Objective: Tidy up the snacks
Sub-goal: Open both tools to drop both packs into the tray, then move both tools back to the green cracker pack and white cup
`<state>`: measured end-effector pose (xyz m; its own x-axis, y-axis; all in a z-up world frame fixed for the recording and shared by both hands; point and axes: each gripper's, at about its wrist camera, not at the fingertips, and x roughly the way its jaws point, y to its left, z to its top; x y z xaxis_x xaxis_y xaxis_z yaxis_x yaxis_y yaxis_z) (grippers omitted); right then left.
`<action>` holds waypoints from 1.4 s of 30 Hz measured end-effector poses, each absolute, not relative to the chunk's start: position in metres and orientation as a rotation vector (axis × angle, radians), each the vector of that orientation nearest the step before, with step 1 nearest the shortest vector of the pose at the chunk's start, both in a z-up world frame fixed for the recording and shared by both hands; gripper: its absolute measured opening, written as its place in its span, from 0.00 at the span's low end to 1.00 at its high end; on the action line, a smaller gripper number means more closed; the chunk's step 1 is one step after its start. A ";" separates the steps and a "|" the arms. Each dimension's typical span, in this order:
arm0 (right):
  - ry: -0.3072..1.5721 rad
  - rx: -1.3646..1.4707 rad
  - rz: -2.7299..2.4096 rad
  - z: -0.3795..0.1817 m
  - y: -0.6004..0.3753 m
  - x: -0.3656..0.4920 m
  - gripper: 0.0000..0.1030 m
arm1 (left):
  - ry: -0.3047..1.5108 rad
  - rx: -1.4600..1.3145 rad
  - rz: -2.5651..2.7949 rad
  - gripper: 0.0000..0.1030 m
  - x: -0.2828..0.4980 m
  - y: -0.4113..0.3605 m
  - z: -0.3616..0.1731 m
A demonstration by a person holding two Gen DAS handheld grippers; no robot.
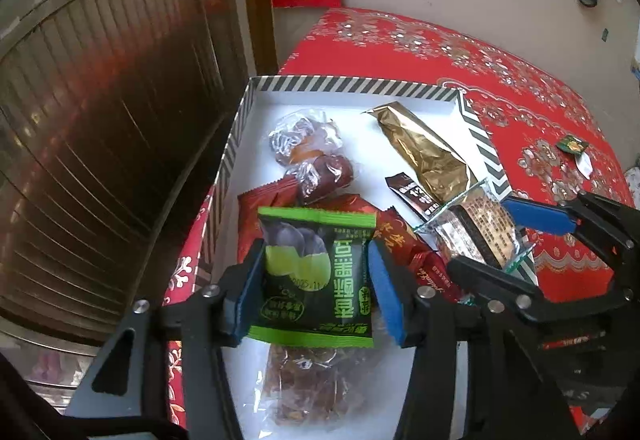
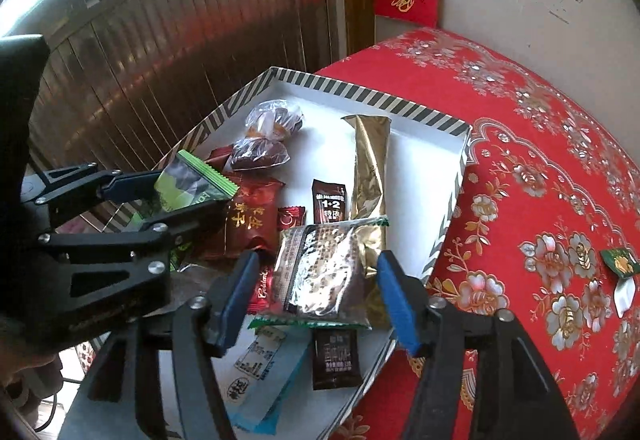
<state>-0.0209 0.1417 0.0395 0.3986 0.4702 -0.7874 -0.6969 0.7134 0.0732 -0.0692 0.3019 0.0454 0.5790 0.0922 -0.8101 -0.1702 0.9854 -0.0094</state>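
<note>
A white box with a striped rim [image 1: 340,83] [image 2: 384,97] sits on a red flowered tablecloth and holds several snack packets. My left gripper [image 1: 316,276] [image 2: 176,195] is shut on a green and black plum packet [image 1: 316,272] [image 2: 188,185] and holds it above the box's near left part. My right gripper [image 2: 316,288] [image 1: 484,236] stands open around a silver and brown packet [image 2: 324,276] [image 1: 476,228] with green edges, over the box's near right side. The pads do not clearly press it.
In the box lie a gold foil stick [image 2: 370,167], a dark coffee sachet [image 2: 329,201], red packets [image 2: 250,217], clear-wrapped dates [image 2: 260,151] and a light blue packet [image 2: 264,376]. A small green packet [image 2: 620,262] lies on the cloth at right. A wooden slatted door [image 1: 100,119] stands left.
</note>
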 end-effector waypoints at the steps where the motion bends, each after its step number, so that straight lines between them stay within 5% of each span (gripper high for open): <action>1: 0.888 -0.280 0.756 0.041 0.140 -0.022 0.64 | 0.935 -0.088 0.164 0.63 -0.070 0.302 0.046; 5: 0.871 -0.241 0.781 0.047 0.132 -0.023 0.68 | 0.916 -0.084 0.190 0.79 -0.071 0.304 0.055; 7: 0.866 -0.212 0.791 0.052 0.126 -0.023 0.75 | 0.905 -0.081 0.192 0.80 -0.071 0.302 0.061; 24: 0.821 -0.111 0.708 0.076 0.037 -0.007 0.75 | 0.858 -0.044 0.094 0.84 -0.046 0.241 0.104; 42: 0.881 -0.026 0.287 0.066 -0.163 0.068 0.75 | 0.981 0.179 -0.302 0.84 0.082 0.031 0.073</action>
<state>0.0680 -0.1633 0.0656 0.6007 0.2366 -0.7637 -0.2583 0.9614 0.0947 0.0816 0.0308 0.0726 0.5190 -0.1702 -0.8377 0.3302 0.9438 0.0128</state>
